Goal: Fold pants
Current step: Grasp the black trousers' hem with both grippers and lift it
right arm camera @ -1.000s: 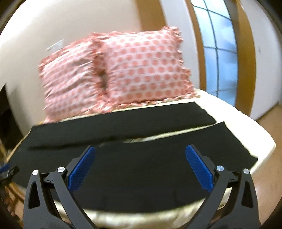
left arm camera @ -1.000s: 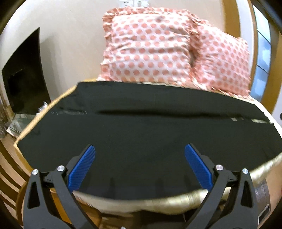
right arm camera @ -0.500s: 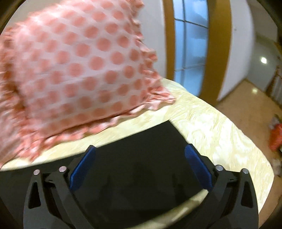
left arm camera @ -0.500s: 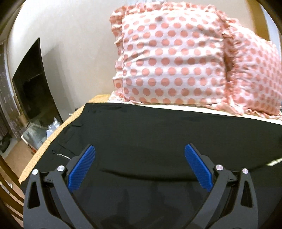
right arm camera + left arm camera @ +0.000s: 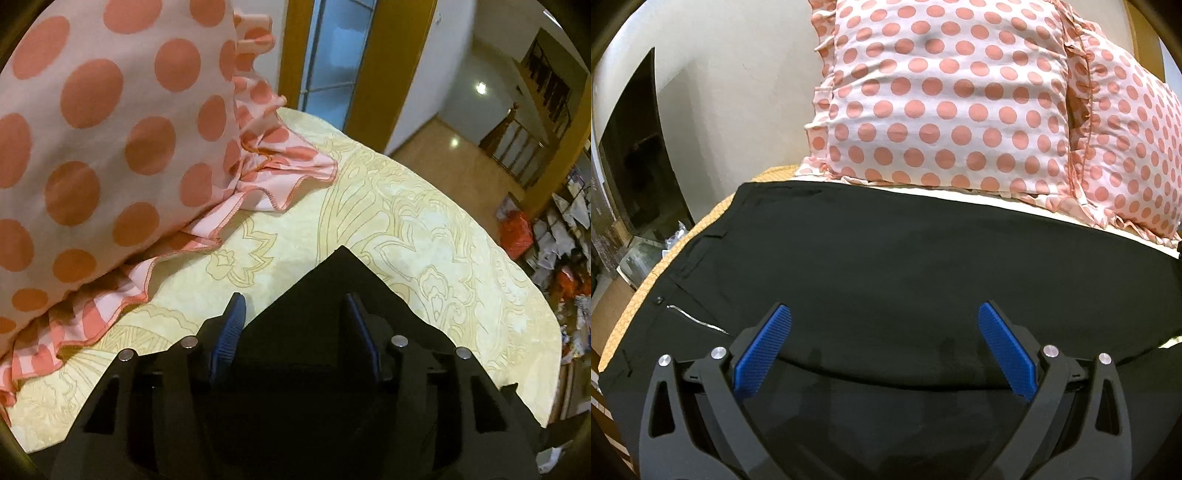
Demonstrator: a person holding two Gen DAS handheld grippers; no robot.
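- My left gripper (image 5: 884,347) gapes wide above the black pants (image 5: 886,258), lower centre.
- My right gripper (image 5: 295,332), half-narrowed, straddles a pants corner (image 5: 341,273); grip unclear.

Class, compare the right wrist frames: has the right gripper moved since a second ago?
Yes. The right gripper has gone forward and rightward: the polka-dot pillow now looms at left, and the gripper has narrowed around the pants corner.
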